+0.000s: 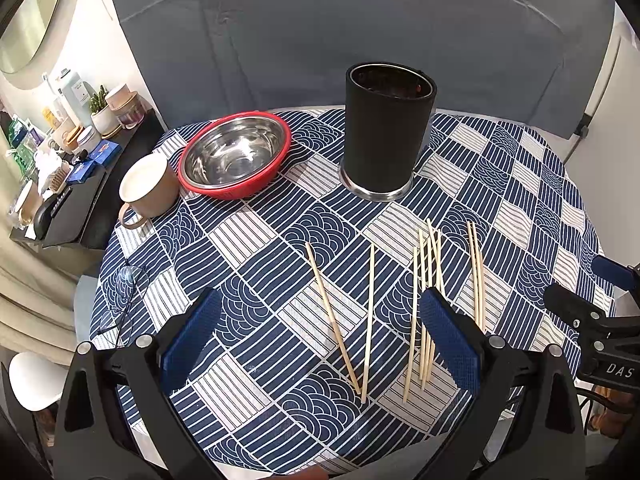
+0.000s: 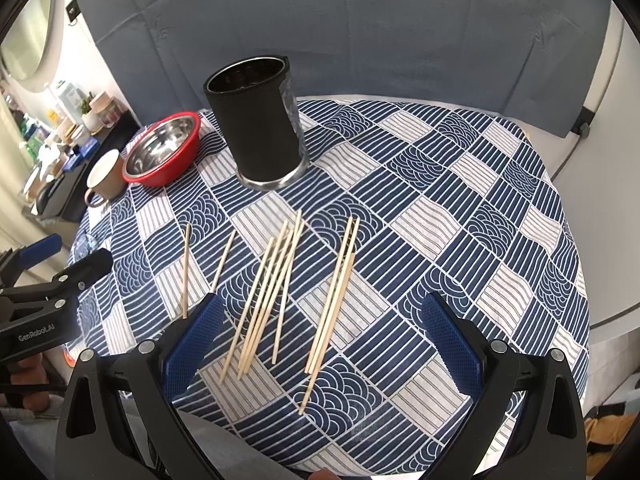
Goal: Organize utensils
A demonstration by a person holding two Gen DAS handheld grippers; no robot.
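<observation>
Several pale wooden chopsticks lie loose on the blue-and-white patterned tablecloth (image 1: 256, 240). In the left wrist view two chopsticks (image 1: 348, 320) form a V between my open left gripper's (image 1: 320, 336) fingers, with a bundle (image 1: 426, 308) and a pair (image 1: 476, 272) to the right. A black cylindrical holder (image 1: 386, 132) stands upright behind them. In the right wrist view my open, empty right gripper (image 2: 320, 336) hovers over the bundle (image 2: 264, 300) and a group of three (image 2: 332, 300); the holder (image 2: 256, 120) stands at the back.
A steel bowl in a red basket (image 1: 236, 156) and a beige mug (image 1: 148, 190) sit back left. Eyeglasses (image 1: 124, 304) lie at the table's left edge. A cluttered black shelf (image 1: 60, 168) stands left of the table. A grey sofa back (image 1: 360, 32) is behind.
</observation>
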